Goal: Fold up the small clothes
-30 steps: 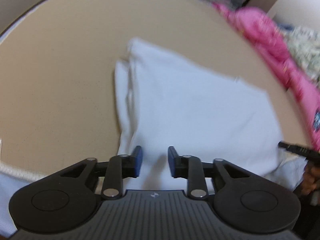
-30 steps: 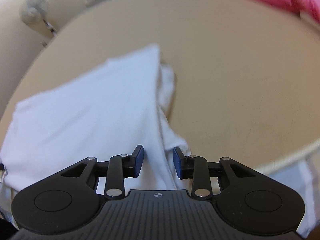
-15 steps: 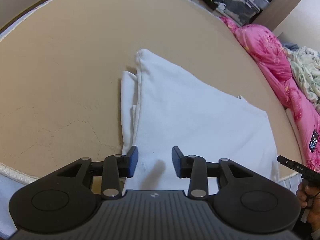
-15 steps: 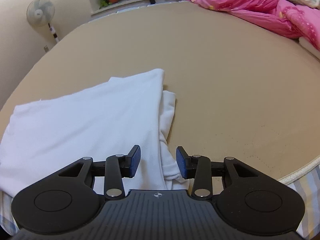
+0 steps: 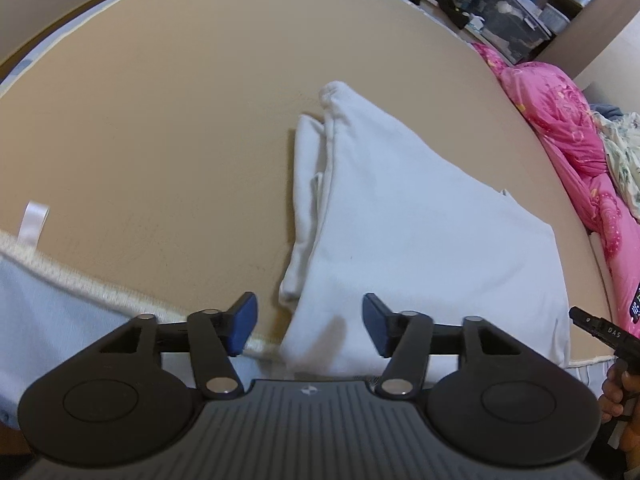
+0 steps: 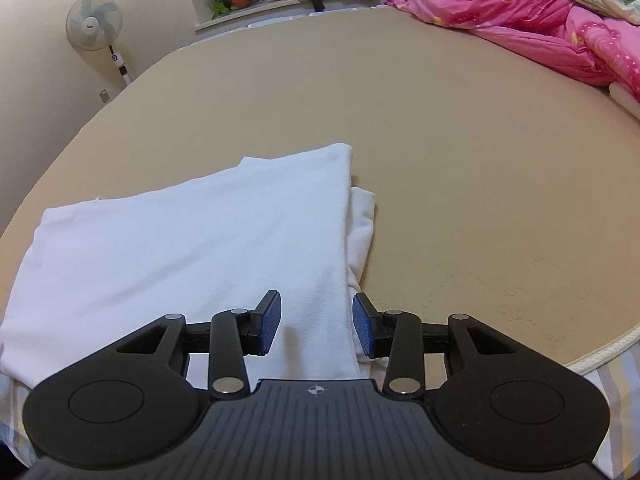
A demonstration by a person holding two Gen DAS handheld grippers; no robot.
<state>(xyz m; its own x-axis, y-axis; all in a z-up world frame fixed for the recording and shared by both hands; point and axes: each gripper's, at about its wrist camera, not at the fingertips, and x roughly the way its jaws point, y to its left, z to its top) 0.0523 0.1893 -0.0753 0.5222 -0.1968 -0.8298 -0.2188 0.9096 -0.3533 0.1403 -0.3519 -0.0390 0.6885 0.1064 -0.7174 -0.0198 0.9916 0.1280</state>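
Jaws on the left gripper (image 5: 309, 326) are opening wide, with the near corner of the white cloth (image 5: 420, 232) below the gap, not pinched. Jaws on the right gripper (image 6: 317, 323) stand apart too, over the cloth's folded edge, holding nothing. That white cloth lies folded flat on the tan bed (image 6: 440, 128), close to its front edge. Far off sit a pink blanket (image 6: 520, 20) and a fan (image 6: 94, 22).
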